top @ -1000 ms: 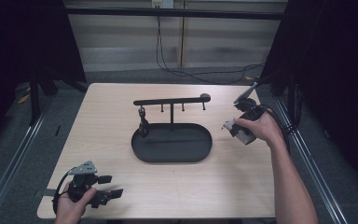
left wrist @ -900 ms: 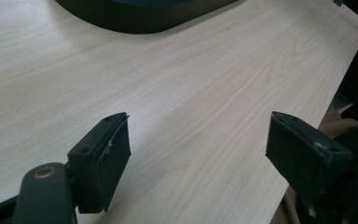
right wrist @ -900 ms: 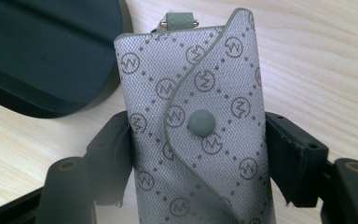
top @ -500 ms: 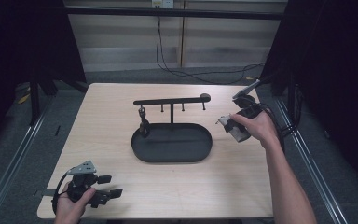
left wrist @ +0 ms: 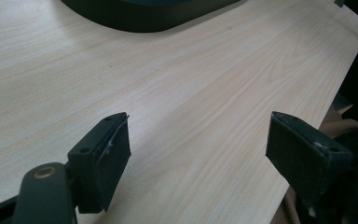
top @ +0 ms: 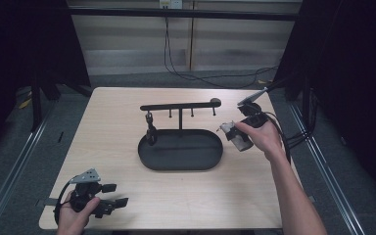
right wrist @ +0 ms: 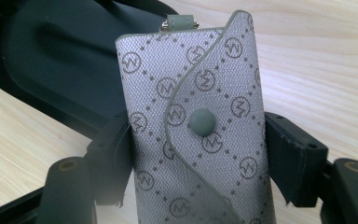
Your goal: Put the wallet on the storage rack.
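A grey patterned key pouch (right wrist: 196,135) with a round snap button is clamped between the jaws of my right gripper (right wrist: 198,154), which is shut on it. In the high view the pouch (top: 232,133) hangs just right of the black oval tray (top: 180,152), above the table. A black stand (top: 180,105) with a horizontal bar and small hooks rises from the tray's far edge. My left gripper (top: 111,195) rests at the table's front left corner, open, with bare wood between its jaws (left wrist: 198,140).
The light wooden table (top: 117,122) has its right edge close behind my right hand. Cables (top: 293,139) trail off the right side. Dark floor and metal rails surround the table; the tray's near rim (left wrist: 140,21) lies ahead of the left gripper.
My right gripper has carried the pouch a little to the left, toward the tray's right end. The left gripper has stayed put.
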{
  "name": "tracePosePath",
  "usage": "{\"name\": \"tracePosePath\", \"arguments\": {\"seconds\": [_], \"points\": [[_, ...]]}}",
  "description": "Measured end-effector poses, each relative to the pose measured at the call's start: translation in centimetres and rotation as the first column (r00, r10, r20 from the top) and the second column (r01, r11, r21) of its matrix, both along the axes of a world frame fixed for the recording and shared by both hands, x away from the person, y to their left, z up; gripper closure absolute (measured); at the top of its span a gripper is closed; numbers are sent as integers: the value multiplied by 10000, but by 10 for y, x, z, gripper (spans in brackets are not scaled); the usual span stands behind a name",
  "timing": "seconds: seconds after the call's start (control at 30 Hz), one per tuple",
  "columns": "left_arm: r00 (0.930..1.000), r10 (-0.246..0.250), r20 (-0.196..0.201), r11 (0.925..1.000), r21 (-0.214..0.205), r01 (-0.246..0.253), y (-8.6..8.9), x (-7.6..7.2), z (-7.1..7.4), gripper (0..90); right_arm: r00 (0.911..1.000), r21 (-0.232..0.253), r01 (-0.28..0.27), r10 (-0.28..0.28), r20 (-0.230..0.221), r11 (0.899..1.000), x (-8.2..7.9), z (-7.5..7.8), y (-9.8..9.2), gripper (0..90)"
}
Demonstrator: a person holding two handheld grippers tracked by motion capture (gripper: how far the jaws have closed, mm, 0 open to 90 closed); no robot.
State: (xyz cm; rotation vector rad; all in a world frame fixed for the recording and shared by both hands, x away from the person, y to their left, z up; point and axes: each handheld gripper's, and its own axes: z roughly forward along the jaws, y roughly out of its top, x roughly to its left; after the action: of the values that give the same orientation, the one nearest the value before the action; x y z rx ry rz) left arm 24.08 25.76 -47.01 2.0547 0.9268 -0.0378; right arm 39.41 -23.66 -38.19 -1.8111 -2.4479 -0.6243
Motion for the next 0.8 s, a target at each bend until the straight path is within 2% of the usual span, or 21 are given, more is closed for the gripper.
{"name": "tracePosePath", "arguments": {"seconds": [0.33,0.5,0.6,0.8], "points": [[10000,6,-16,10000,-25,-6,-1,0,0,216,10000,630,-57,56,13,9980,-3,-6,18,308],[10000,-15,-10,10000,-33,15,0,0,0,216,10000,697,-40,42,-24,9976,-4,-13,28,308],[10000,11,-14,10000,-4,-11,0,0,0,216,9996,593,-229,219,171,9980,-4,-15,35,308],[10000,-25,25,10000,-9,25,0,-1,1,216,9998,910,-56,40,185,9958,-2,-21,42,308]]}}
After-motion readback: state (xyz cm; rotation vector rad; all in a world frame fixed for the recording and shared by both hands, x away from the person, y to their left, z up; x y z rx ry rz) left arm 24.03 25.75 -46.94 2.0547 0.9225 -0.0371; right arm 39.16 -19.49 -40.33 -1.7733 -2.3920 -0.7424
